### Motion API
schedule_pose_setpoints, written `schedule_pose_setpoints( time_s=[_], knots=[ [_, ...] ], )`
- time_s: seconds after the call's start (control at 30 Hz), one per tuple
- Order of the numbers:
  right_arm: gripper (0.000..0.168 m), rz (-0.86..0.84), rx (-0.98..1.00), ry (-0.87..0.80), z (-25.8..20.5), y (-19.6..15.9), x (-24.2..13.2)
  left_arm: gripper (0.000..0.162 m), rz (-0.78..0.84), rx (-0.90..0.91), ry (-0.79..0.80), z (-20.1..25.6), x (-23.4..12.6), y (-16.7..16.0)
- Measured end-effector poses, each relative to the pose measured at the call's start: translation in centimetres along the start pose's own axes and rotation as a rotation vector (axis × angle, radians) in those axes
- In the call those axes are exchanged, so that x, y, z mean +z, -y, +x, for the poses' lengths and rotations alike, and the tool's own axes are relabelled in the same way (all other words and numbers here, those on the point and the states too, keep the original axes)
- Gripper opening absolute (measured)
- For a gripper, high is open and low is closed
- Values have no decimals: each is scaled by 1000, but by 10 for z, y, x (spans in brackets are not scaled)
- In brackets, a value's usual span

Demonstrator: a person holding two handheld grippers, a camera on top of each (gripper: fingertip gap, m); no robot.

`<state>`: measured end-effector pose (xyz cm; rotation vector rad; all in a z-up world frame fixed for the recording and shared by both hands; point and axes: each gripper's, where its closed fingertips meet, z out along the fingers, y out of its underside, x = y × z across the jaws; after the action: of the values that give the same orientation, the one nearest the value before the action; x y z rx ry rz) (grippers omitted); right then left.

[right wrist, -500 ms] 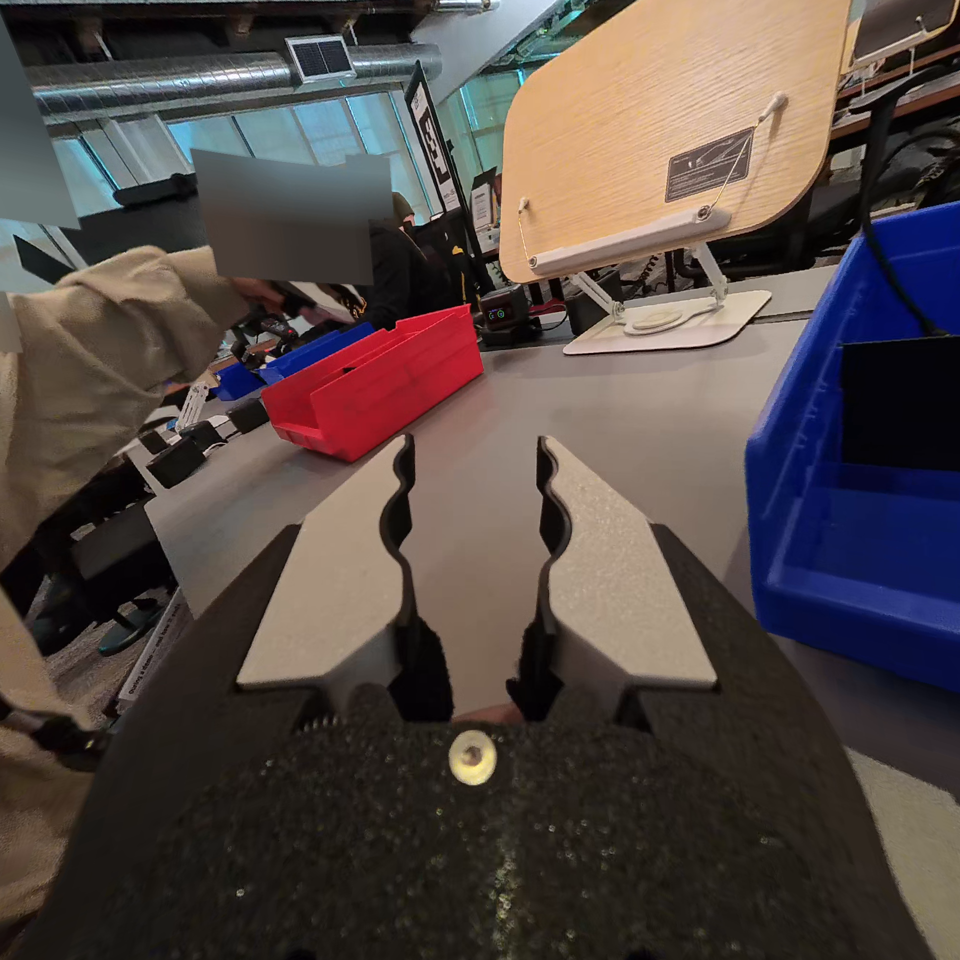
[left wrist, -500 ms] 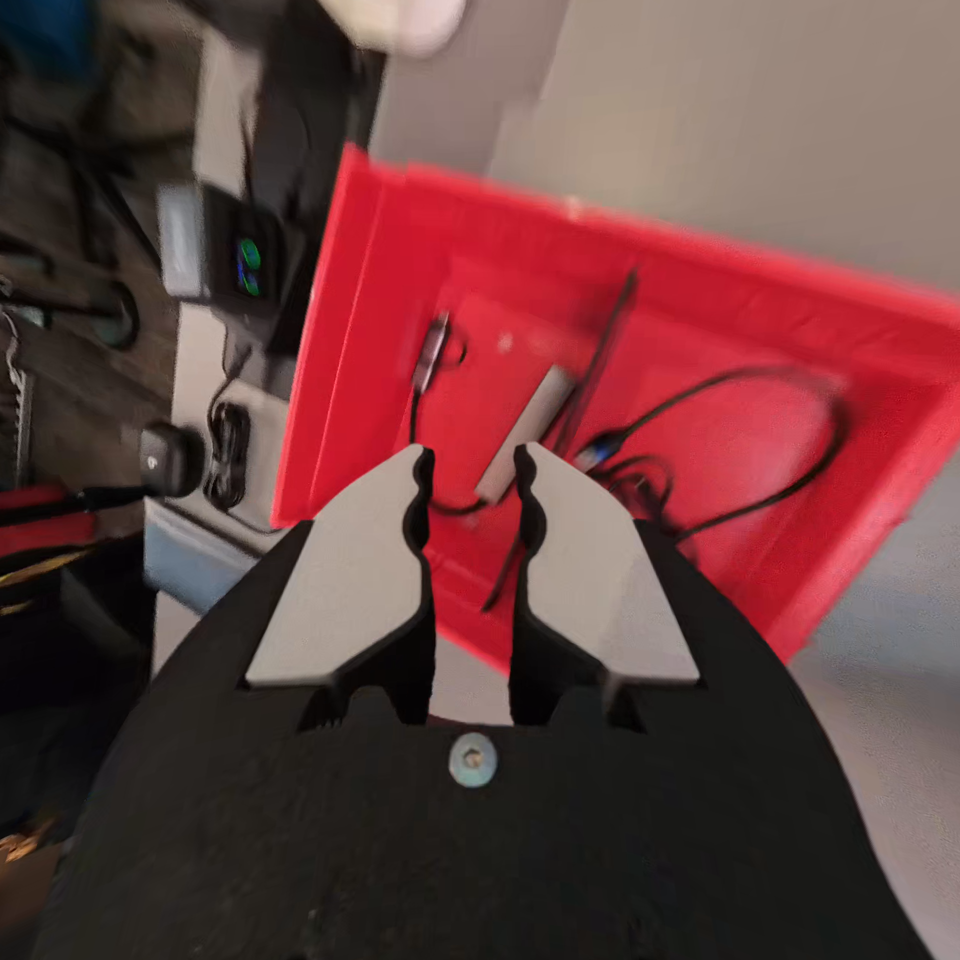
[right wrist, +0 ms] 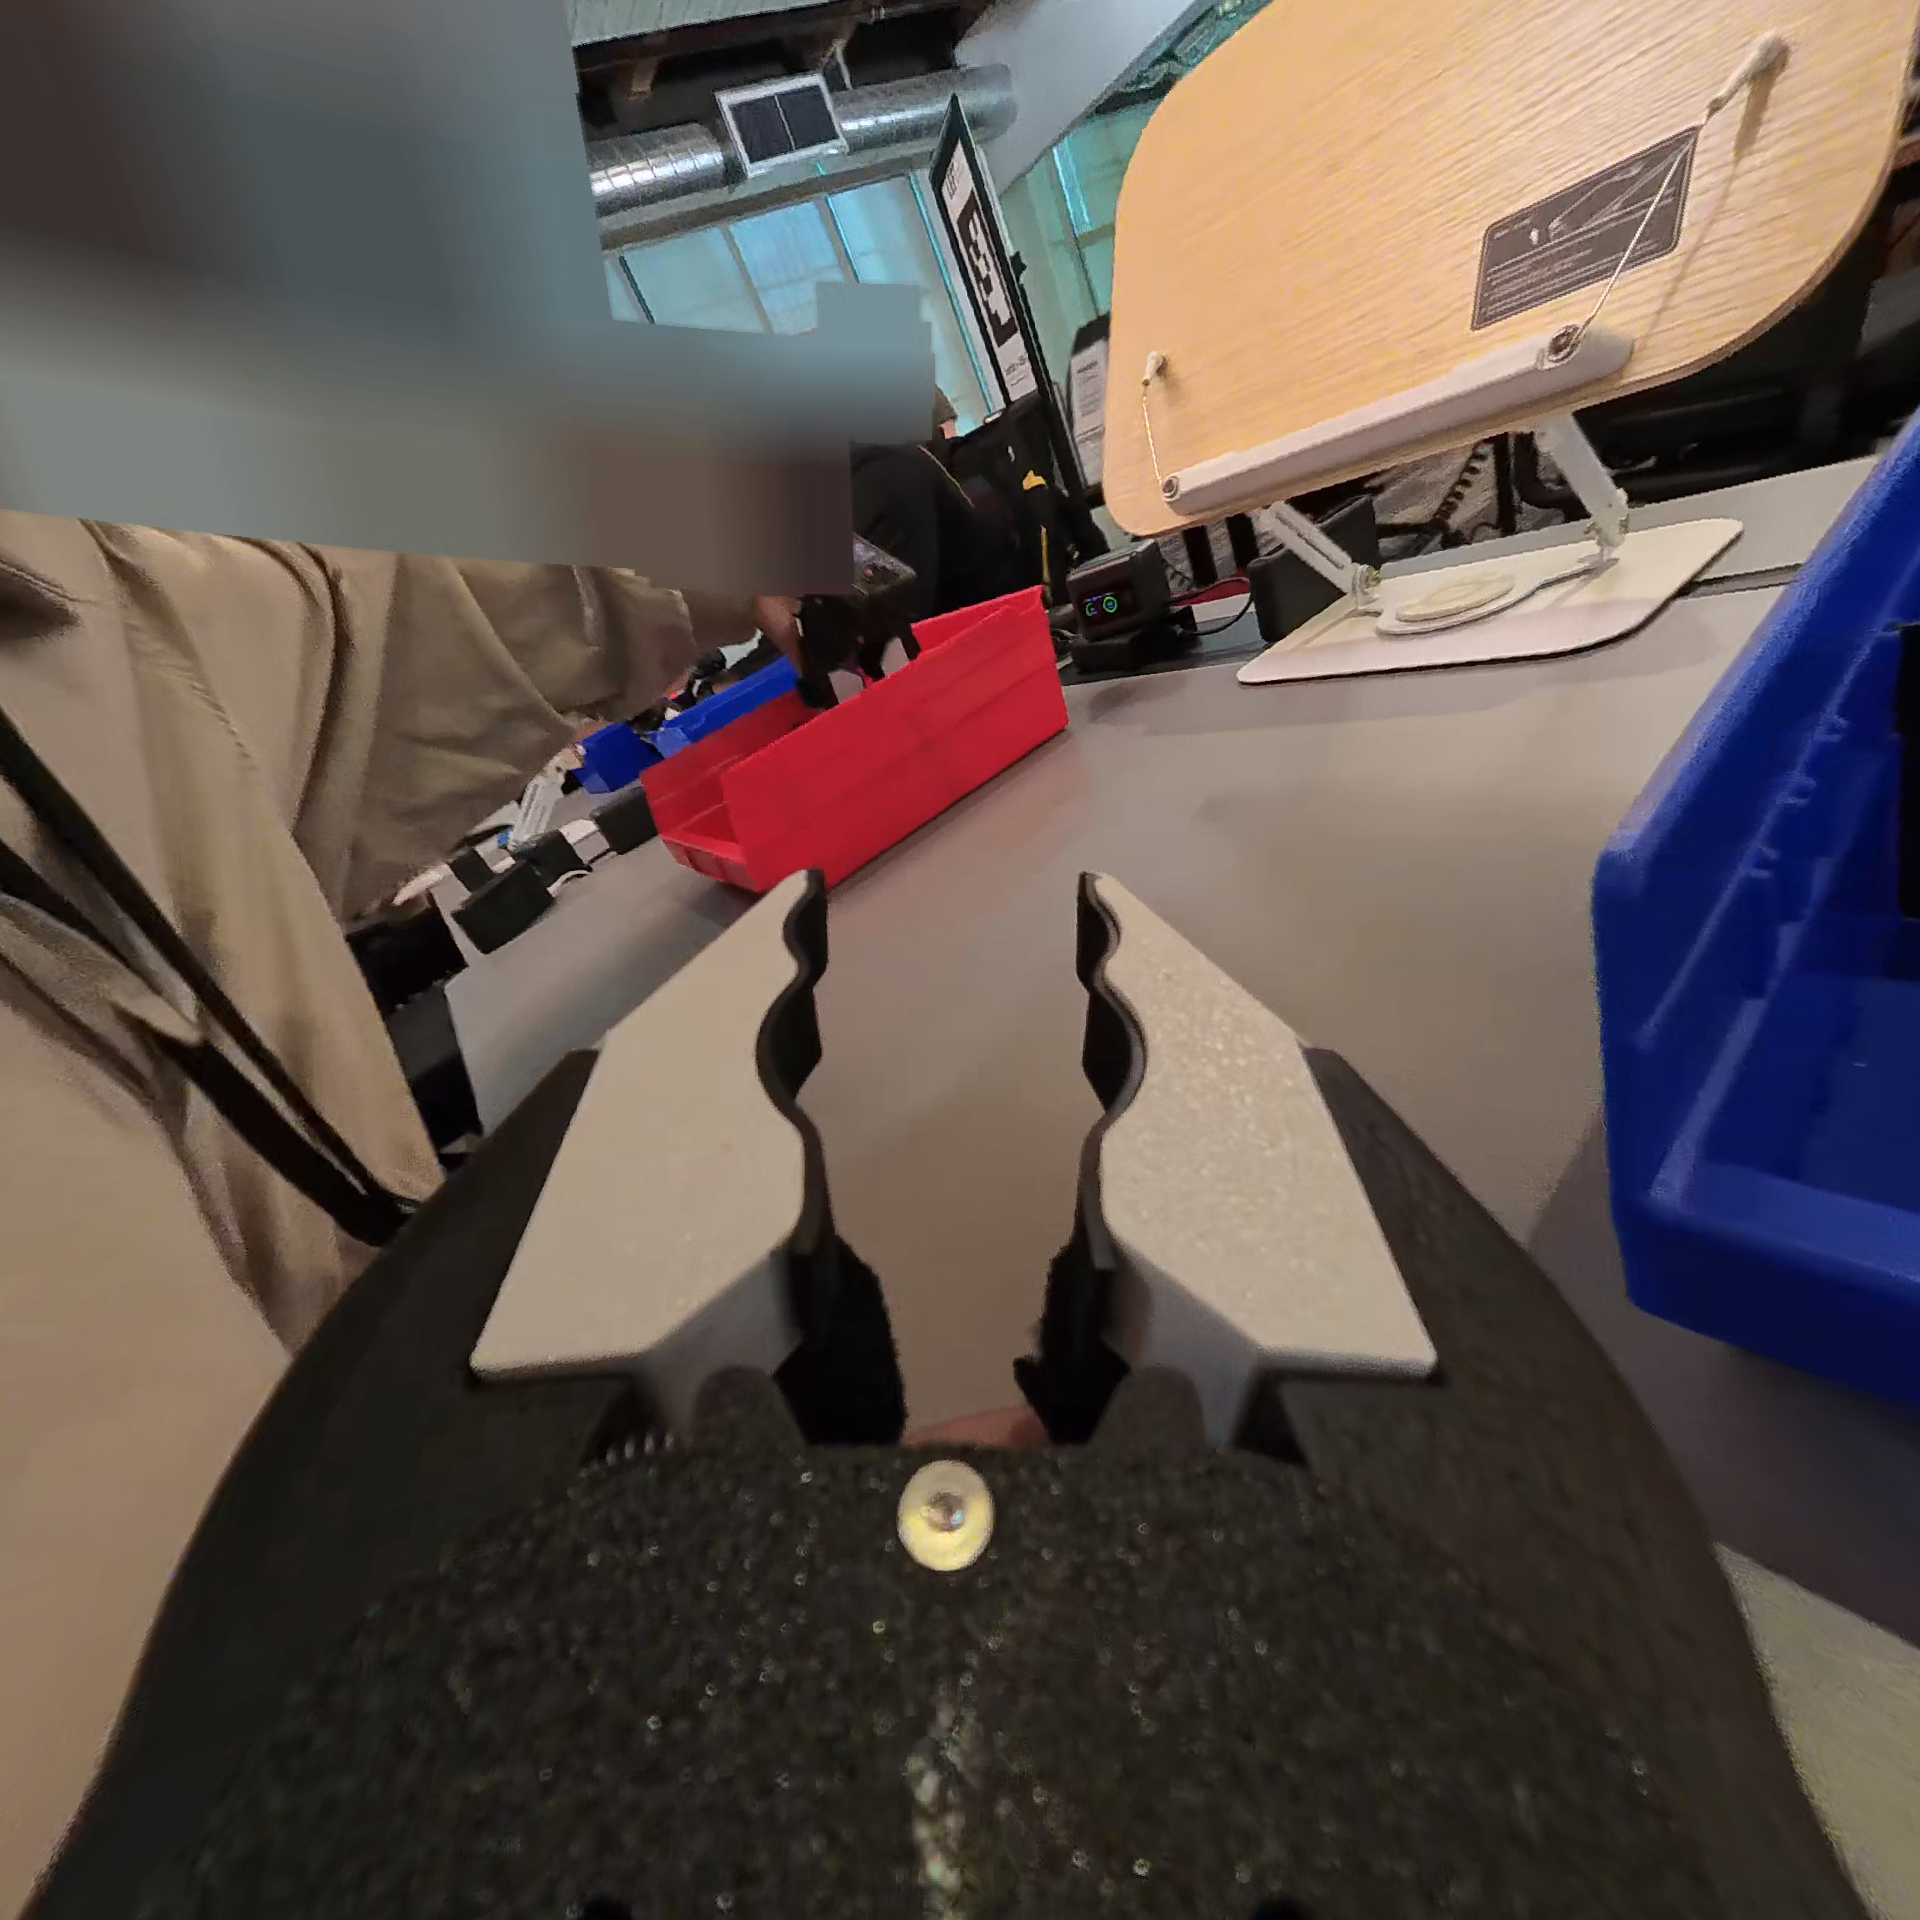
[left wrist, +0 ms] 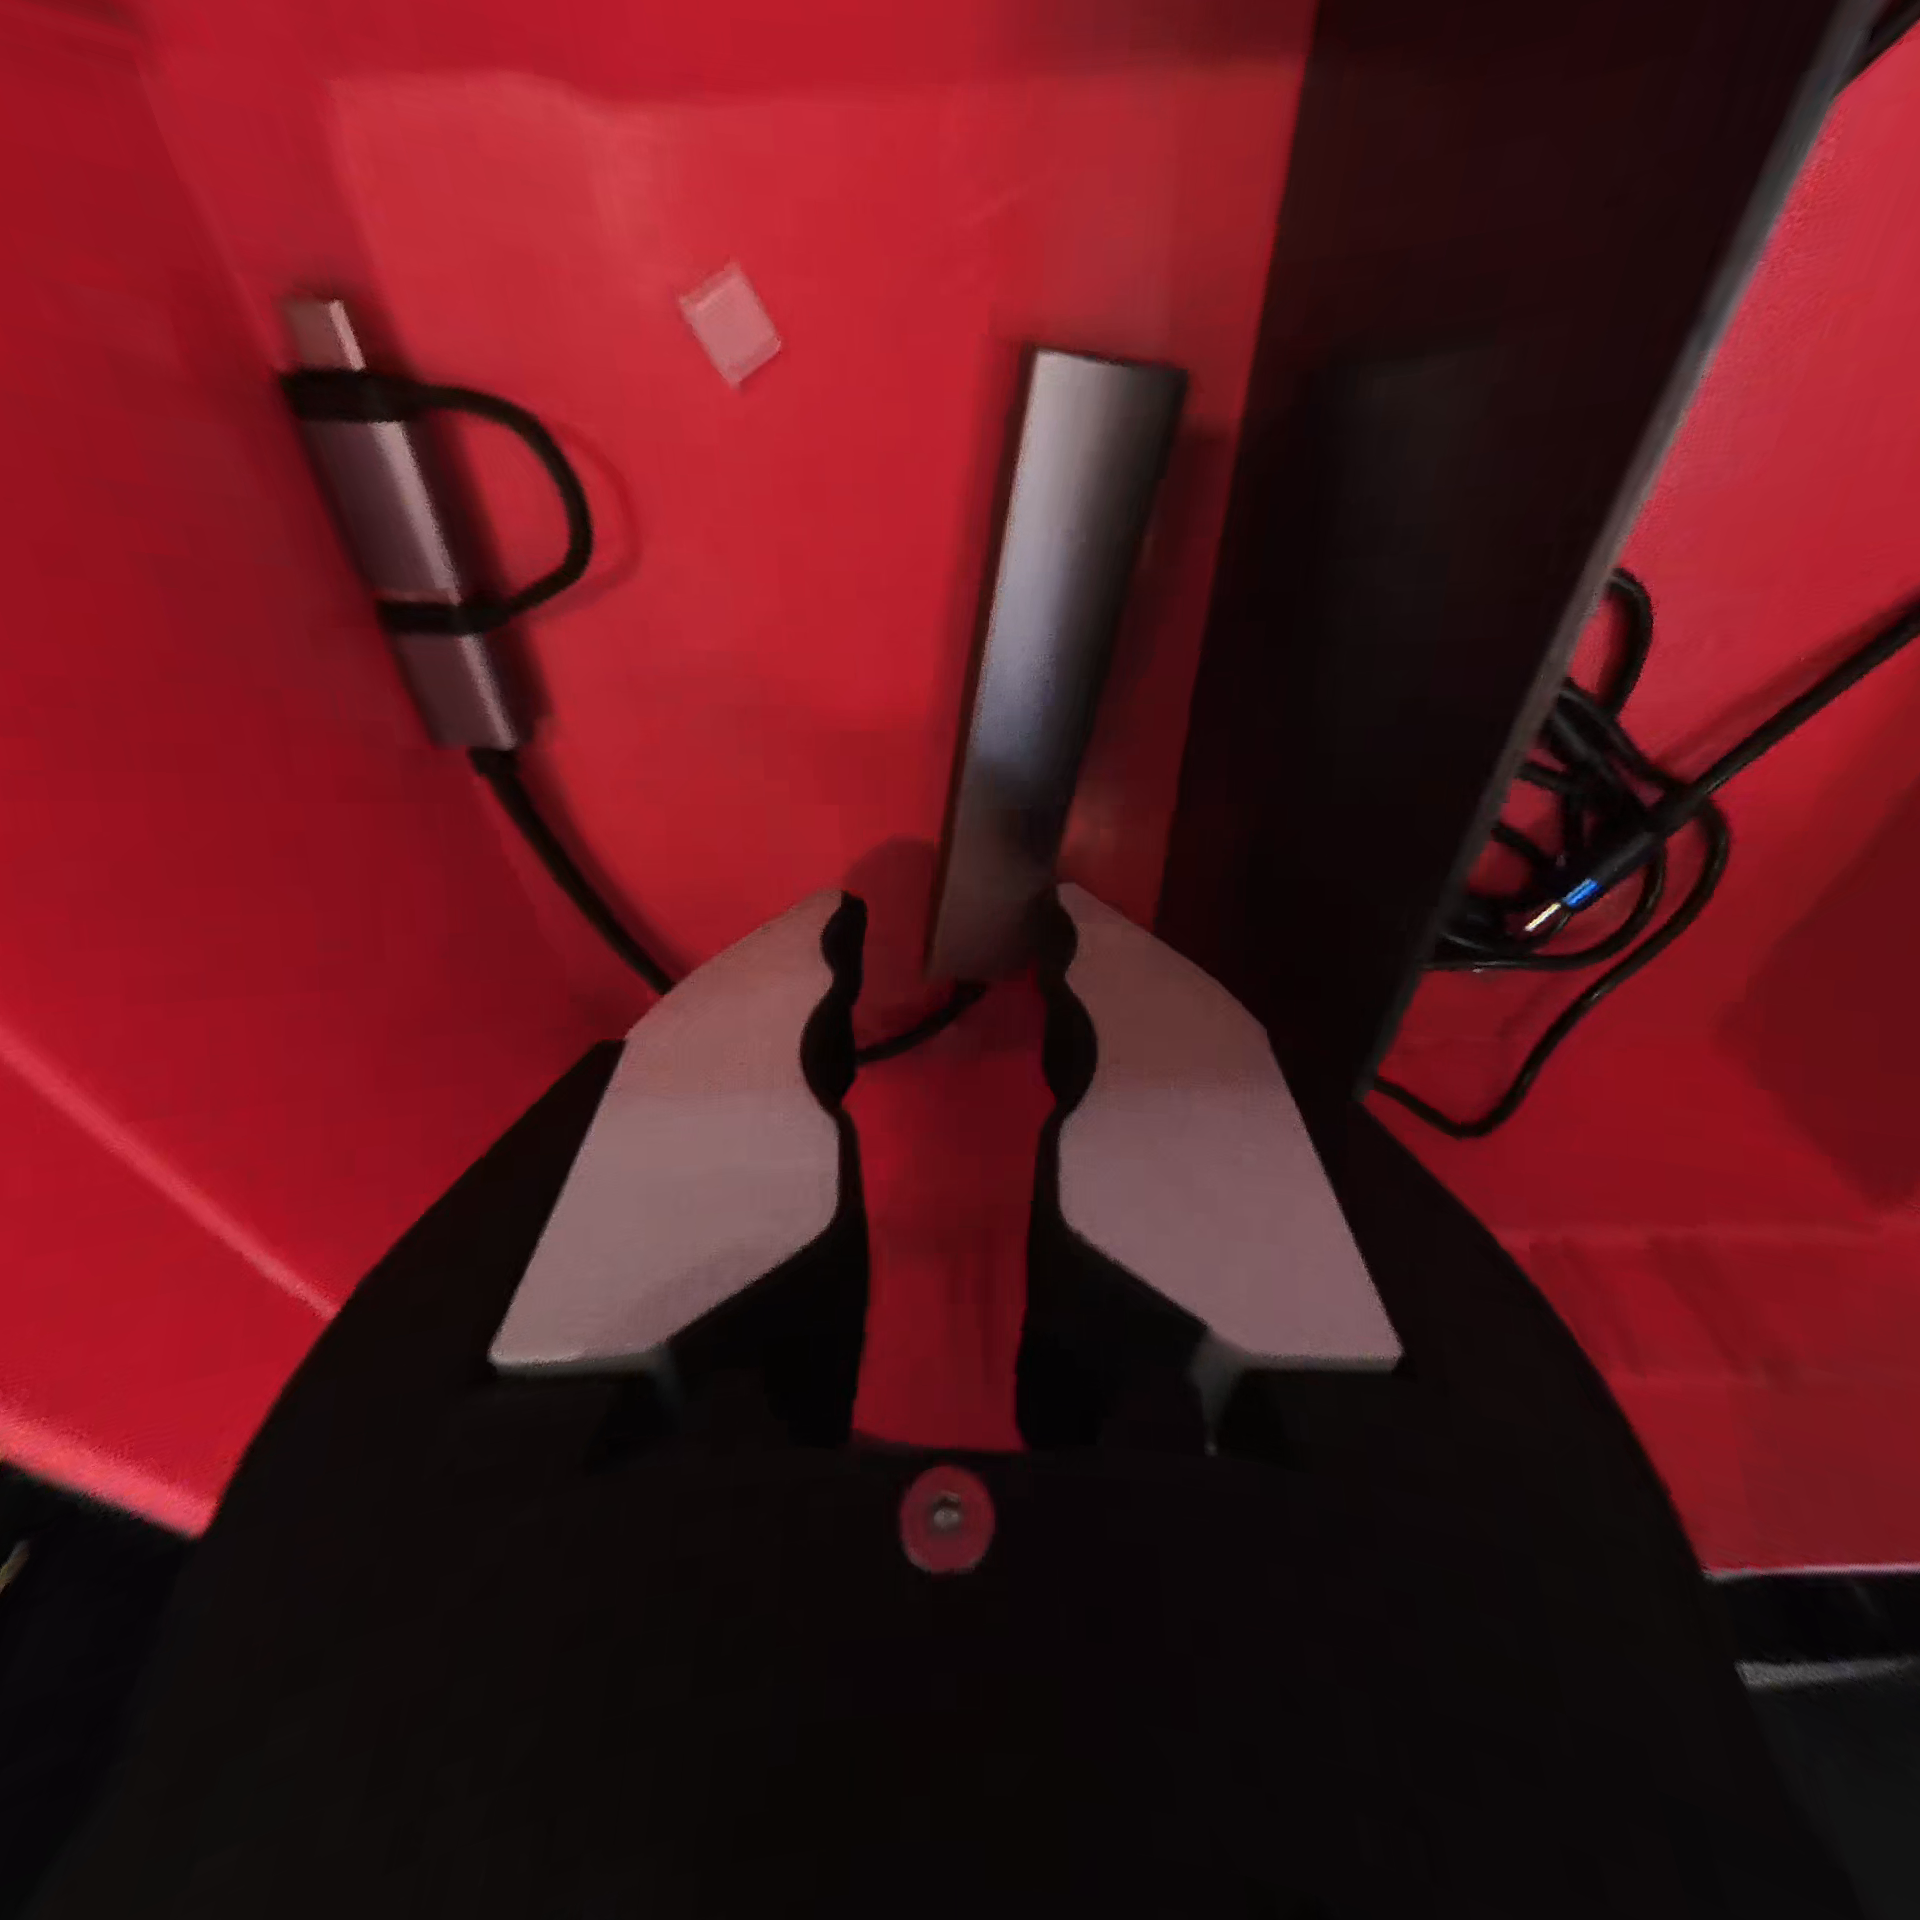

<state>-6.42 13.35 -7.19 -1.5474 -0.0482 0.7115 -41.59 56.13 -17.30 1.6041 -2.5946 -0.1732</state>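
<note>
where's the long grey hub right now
In the left wrist view, the grey hub lies on the red bin floor, just beyond the open left gripper.

Counter point(right wrist: 1299, 831): grey, matte, flat; it runs from the near edge to the back of the right wrist view.
Red bin point(right wrist: 894, 748): stands on the counter at middle left, long side toward the camera, well apart from the blue bin.
Blue bin point(right wrist: 1766, 1039): stands on the counter at the right edge, cut off by the frame.
Stand point(right wrist: 1496, 613): its white base plate lies flat on the counter at the back right and carries a tilted wooden board.
Small black device point(right wrist: 1117, 608): on the counter behind the red bin, near the stand's base, with lit green marks.
</note>
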Motion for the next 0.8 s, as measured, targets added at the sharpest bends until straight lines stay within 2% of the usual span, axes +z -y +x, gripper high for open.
schedule_pose_setpoints(
  time_s=[0.1, 0.2, 0.37, 0.43, 0.5, 0.53, 0.7, 0.8],
  knots=[
    [47, 24, 52, 16, 2, 4, -2, 34, -14, 17, -36, 1, 9, 3],
    [47, 37, 72, 33, 1, 7, -3, 29, -52, 23, -75, 5, 14, 1],
    [47, 19, 53, 44, -5, 5, -3, 24, -61, 48, -47, 3, 14, 0],
    [47, 13, 40, 48, -8, 5, -2, 21, -42, 63, 37, -4, 10, 1],
    [47, 11, 17, 42, -10, 6, -3, 9, -35, 86, 180, -16, -3, 2],
    [47, 12, 5, 37, -10, 7, -3, 8, -27, 86, 248, -21, -13, 3],
    [47, -10, -52, 46, -19, 9, -3, 7, 16, 68, 383, -9, -44, 2],
    [47, -17, -65, 60, -28, 7, 1, 5, 5, 95, 571, -7, -73, 3]
  ],
)
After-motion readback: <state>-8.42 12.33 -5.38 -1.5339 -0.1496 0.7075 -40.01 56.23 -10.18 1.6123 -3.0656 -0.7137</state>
